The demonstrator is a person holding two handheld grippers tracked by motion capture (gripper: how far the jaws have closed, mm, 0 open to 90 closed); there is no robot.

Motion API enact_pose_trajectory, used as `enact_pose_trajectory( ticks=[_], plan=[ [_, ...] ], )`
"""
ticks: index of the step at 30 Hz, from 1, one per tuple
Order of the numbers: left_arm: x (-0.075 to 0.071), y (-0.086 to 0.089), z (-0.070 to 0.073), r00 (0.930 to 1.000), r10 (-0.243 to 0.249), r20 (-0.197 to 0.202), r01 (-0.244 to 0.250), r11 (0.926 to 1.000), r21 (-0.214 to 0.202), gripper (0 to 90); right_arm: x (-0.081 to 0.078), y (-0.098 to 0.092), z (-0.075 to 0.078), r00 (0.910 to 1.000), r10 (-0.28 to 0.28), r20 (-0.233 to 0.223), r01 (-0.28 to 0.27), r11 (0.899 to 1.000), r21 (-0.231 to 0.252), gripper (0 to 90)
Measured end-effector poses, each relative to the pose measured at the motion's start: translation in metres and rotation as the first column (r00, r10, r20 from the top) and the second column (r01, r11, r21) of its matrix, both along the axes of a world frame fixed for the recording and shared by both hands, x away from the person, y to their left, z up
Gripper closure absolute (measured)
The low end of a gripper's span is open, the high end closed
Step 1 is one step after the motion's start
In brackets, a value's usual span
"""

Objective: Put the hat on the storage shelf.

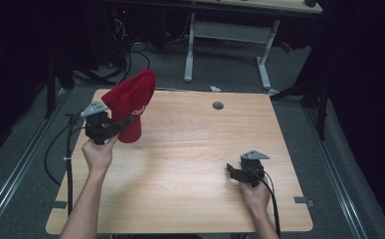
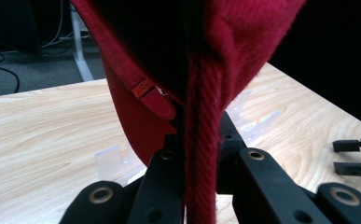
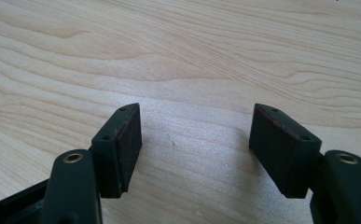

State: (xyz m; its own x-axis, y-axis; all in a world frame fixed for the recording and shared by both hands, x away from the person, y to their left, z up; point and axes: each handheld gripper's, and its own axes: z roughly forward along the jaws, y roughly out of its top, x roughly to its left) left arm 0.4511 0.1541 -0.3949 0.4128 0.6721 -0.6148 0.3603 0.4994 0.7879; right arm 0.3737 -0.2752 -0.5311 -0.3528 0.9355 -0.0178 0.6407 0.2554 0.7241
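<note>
Light wooden table (image 1: 190, 164) fills the middle of the high view, grey floor around it. Red cap (image 1: 130, 102) is held up above the table's far-left corner, brim hanging down toward the wood, white lettering on its side. Left gripper (image 1: 123, 121) has its jaws clamped together on the cap's red fabric edge (image 2: 201, 154). Right gripper (image 1: 231, 171) sits low at the near-right of the table, jaws apart, nothing between the pads (image 3: 127, 140), bare wood under them. Small grey round grommet (image 1: 218, 105) at the table's far side.
</note>
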Motion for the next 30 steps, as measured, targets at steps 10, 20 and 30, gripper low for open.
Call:
enact_pose_trajectory(
  ticks=[10, 20, 30],
  plan=[
    [0.012, 0.006, -0.006, 0.9997, 0.022, 0.004, -0.022, 0.9996, -0.017, 84.5, 0.0, 0.0, 0.0, 1.0, 0.0, 0.0, 0.0, 1.0, 0.0, 34.5],
    [0.022, 0.006, -0.009, 0.9996, 0.025, 0.015, -0.024, 0.9996, -0.015, 84.5, 0.0, 0.0, 0.0, 1.0, 0.001, -0.001, -0.001, 1.0, 0.0, 34.5],
    [0.031, -0.002, -0.011, 0.9994, 0.014, 0.03, -0.014, 0.9999, 0.004, 84.5, 0.0, 0.0, 0.0, 1.0, 0.002, -0.001, -0.002, 1.0, 0.0, 34.3]
  ],
)
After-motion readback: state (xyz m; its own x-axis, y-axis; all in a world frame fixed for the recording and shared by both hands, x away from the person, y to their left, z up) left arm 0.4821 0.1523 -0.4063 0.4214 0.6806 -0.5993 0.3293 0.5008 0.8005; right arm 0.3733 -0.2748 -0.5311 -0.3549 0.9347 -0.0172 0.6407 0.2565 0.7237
